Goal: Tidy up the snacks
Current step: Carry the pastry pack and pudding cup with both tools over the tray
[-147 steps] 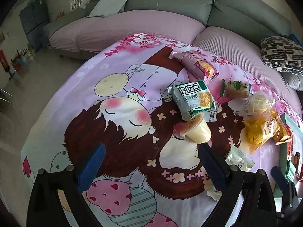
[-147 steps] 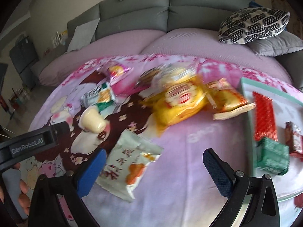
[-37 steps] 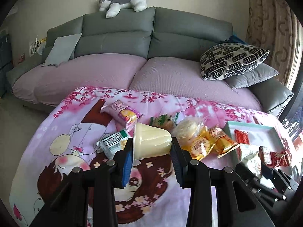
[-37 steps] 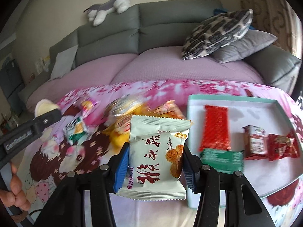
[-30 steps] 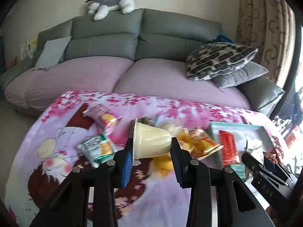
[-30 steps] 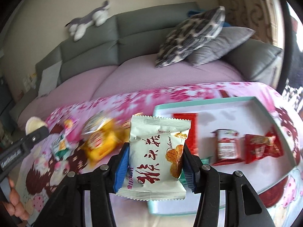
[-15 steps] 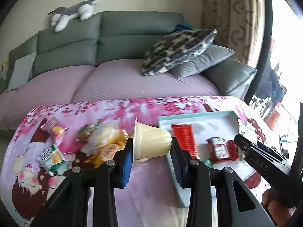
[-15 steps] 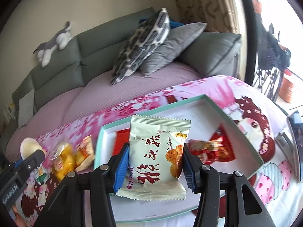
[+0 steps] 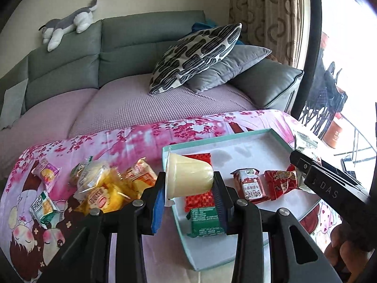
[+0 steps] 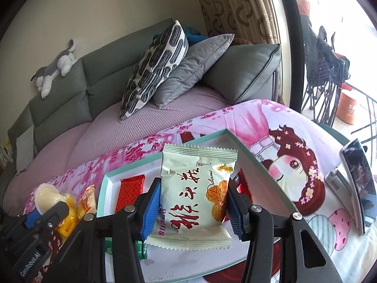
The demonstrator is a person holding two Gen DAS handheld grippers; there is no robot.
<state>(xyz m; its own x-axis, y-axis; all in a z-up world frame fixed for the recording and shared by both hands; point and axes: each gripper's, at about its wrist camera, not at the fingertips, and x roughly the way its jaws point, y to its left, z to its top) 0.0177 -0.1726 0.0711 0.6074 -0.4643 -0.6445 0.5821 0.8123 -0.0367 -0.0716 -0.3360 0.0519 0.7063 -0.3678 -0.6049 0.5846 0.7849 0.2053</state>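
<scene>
Grey sofa [image 9: 141, 44] and a pink cartoon-print cloth [image 9: 132, 139] frame my two handheld tongs as I sort snacks over the table. My left gripper [image 9: 188, 195] is clenched on a pale yellow pudding cup [image 9: 188, 175], which lies on its side between the blue pads with its lid rim to the left, above the left edge of the teal-rimmed tray [image 9: 264, 133]. My right gripper [image 10: 192, 202] grasps a white biscuit packet [image 10: 195, 195] with red lettering, held upright by its sides over the middle of the same tray [image 10: 103, 188].

Beneath and beyond the pudding cup, a red wrapper [image 9: 200, 198] and a green packet [image 9: 205, 219] lie in the tray near its left wall, and two small red packets [image 9: 249, 186] [image 9: 281, 182] sit further right on the white tray floor. Left of the tray, loose snacks remain on the cloth: a heap of yellow bags [image 9: 106, 193], an orange packet [image 9: 141, 176], a green-and-white packet [image 9: 43, 206] and a pink one [image 9: 47, 173].

From the right wrist view, a phone [image 10: 360, 184] stands propped at the table's right edge. On the sofa, a black-and-white patterned cushion [image 9: 198, 56] leans on a grey cushion [image 9: 231, 68], and a plush husky [image 9: 68, 23] lies along the backrest.
</scene>
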